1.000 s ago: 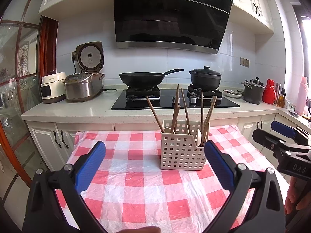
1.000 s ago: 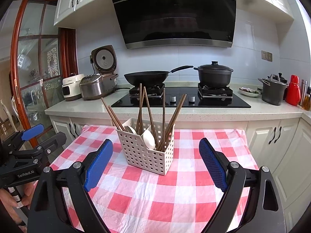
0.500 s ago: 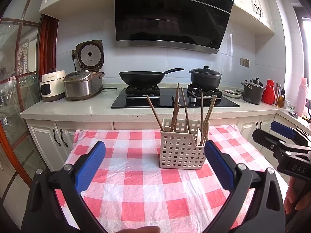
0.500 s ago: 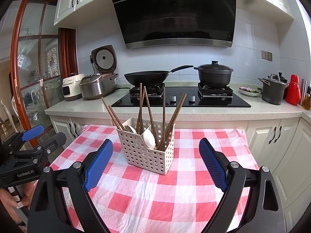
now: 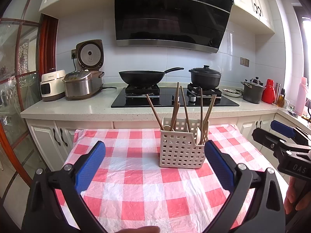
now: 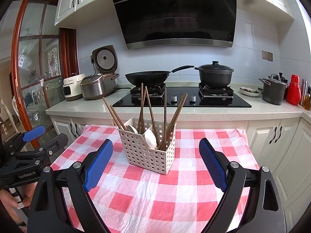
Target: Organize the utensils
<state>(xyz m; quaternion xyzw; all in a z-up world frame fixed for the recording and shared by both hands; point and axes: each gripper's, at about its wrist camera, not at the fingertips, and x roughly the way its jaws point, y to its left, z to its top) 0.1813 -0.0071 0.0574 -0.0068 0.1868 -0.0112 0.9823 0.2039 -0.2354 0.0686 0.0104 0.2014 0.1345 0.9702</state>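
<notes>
Utensil basket (image 5: 181,151), white perforated plastic, stands upright on the desk (image 5: 136,200) under a red-and-white checked cloth, toward the far edge, ahead of both tools. Wooden chopsticks (image 5: 185,108) lean out of it at mixed angles; white spoons (image 6: 150,138) sit low inside. Spoon count unclear: bowls partly masked by the basket wall and sticks. Basket's inner dividers not resolvable.

Left tongs (image 5: 155,164): blue pads spread wide, nothing between them, clear of the basket though the right pad overlaps its corner in the left wrist view. Right tongs (image 6: 155,163): likewise spread wide, empty, short of the basket.

Each tool appears in the other's view only at the frame edge, cut off. The holding hands are only partly visible, a few fingers (image 6: 11,200) at the margins. Near desk edge hidden behind the tool bodies. A blurred pale shape at the bottom edge of the left wrist view cannot be identified.

Versus one second ago: no change in basket, sticks or either tongs; spread unchanged.
</notes>
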